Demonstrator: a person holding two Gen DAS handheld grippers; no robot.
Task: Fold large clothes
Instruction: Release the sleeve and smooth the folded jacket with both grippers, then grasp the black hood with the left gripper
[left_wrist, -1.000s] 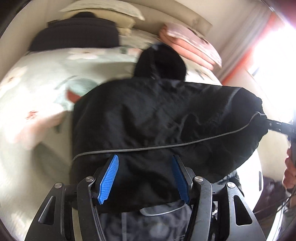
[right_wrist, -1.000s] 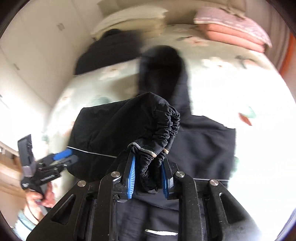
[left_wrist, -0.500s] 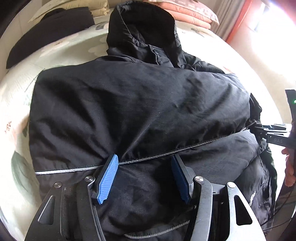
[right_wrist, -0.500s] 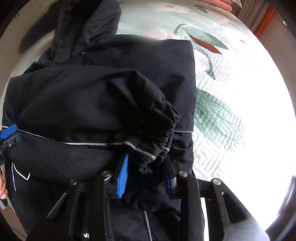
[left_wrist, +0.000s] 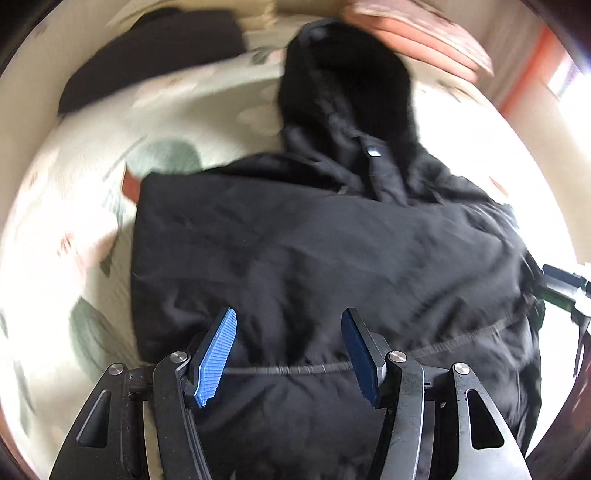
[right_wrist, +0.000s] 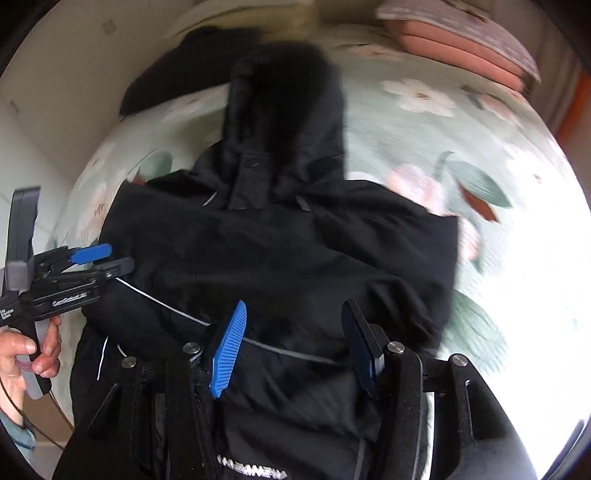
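Mostly blurred, black hooded jacket (left_wrist: 325, 258) on floral bedspread (right_wrist: 480, 155), left tongs (left_wrist: 288, 347) apart, right tongs (right_wrist: 295, 339) opening, both empty, hem cut off.

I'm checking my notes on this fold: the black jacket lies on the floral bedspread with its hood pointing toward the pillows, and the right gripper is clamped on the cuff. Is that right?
Not quite. The right gripper is not clamped on the cuff: the right wrist view shows its jaws opening, apart over the jacket, with nothing pinched. The jacket does lie on the bedspread, hood toward the pillows.
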